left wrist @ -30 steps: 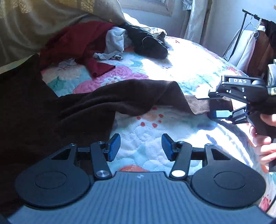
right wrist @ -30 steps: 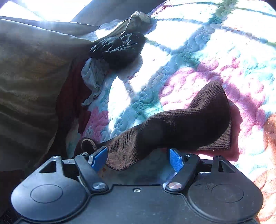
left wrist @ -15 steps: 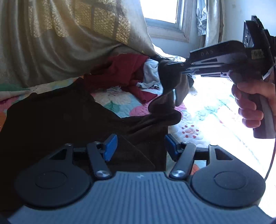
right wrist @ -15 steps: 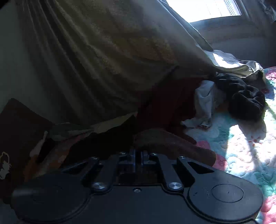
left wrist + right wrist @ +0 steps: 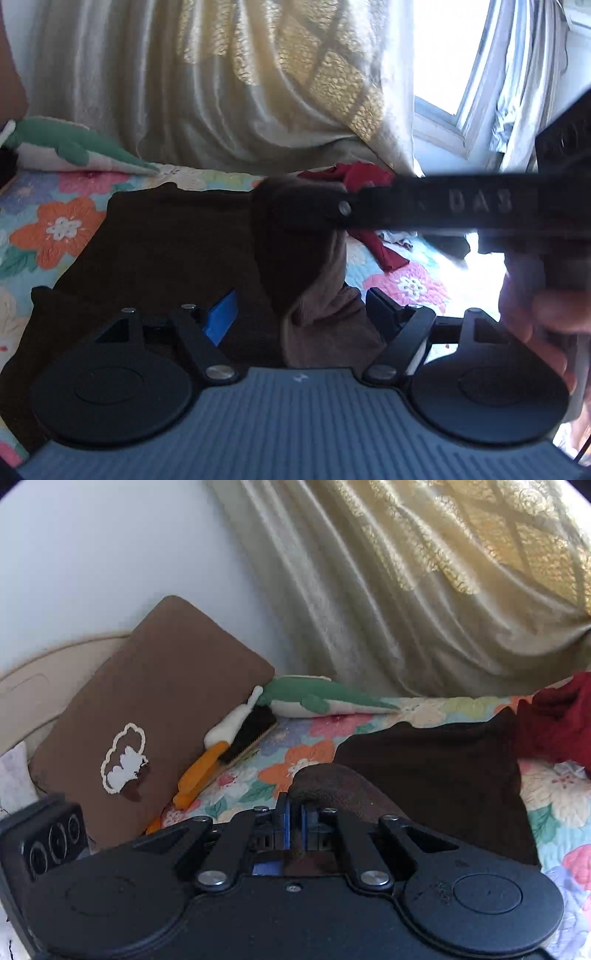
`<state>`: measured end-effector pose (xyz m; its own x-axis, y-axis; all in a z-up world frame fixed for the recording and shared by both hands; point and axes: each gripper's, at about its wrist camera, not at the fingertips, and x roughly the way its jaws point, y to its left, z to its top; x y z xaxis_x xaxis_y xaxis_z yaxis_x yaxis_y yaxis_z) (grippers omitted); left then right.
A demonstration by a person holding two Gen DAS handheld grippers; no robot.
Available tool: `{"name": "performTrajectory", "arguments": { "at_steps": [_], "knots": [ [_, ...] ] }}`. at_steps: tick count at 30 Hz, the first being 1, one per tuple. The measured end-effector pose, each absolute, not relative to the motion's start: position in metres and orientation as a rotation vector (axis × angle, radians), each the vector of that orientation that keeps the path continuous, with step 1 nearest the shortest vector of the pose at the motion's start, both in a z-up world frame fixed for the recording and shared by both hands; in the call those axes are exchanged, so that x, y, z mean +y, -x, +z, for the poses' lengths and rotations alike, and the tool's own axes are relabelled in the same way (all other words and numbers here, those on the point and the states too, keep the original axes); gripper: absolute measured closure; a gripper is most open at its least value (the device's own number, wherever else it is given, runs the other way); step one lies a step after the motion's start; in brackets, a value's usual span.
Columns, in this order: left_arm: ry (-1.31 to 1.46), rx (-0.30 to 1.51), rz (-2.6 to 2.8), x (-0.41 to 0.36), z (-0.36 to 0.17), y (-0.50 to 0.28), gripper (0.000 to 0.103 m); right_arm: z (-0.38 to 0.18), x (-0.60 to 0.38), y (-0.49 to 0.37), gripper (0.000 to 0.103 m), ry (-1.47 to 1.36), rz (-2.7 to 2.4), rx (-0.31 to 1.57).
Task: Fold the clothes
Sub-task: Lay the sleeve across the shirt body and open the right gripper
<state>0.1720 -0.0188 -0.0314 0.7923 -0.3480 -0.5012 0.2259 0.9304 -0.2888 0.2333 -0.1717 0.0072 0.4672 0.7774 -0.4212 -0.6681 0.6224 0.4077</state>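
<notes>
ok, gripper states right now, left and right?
Left gripper: jaws opening, gripping nothing; dark brown knit garment lies between them.
Right gripper: shut on that garment's edge.

Daylight is blowing out the window (image 5: 439, 55), glare is washing the quilt (image 5: 480, 273) below it, and fisheye bending is curving the edges.

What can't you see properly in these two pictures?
- Left wrist view: the right tool is blurred and crosses the red garment, hiding part of it.
- Left wrist view: the person's hand is blurred and cut off by the right edge.
- Right wrist view: the dark brown fleece garment runs under the tool body, so its near edge is hidden.
</notes>
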Motion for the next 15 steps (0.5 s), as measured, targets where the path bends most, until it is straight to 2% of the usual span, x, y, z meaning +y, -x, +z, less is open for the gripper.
{"name": "performTrajectory", "arguments": {
  "at_steps": [1, 2, 3, 6, 9, 10, 15],
  "knots": [
    [0.226, 0.586, -0.308, -0.01, -0.034, -0.174, 0.036, 0.001, -0.169, -0.231, 0.095, -0.197, 0.896, 0.629],
    [0.212, 0.605, -0.292, -0.005, -0.038, -0.177, 0.05, -0.006, -0.165, -0.232, 0.095, -0.197, 0.895, 0.642],
    [0.195, 0.632, -0.27, -0.001, -0.044, -0.18, 0.071, -0.012, -0.162, -0.233, 0.095, -0.197, 0.89, 0.659],
    [0.185, 0.682, -0.263, 0.011, -0.068, -0.185, 0.089, -0.041, -0.156, -0.237, 0.087, -0.189, 0.856, 0.747],
    [0.176, 0.705, -0.196, 0.023, -0.098, -0.183, 0.09, -0.066, -0.162, -0.227, 0.068, -0.145, 0.81, 0.826],
    [0.181, 0.724, -0.156, 0.029, -0.108, -0.181, 0.09, -0.073, -0.168, -0.222, 0.065, -0.144, 0.789, 0.846],
    [0.222, 0.793, -0.066, 0.05, -0.124, -0.179, 0.089, -0.094, -0.215, -0.207, 0.063, -0.15, 0.622, 0.883]
  ]
}}
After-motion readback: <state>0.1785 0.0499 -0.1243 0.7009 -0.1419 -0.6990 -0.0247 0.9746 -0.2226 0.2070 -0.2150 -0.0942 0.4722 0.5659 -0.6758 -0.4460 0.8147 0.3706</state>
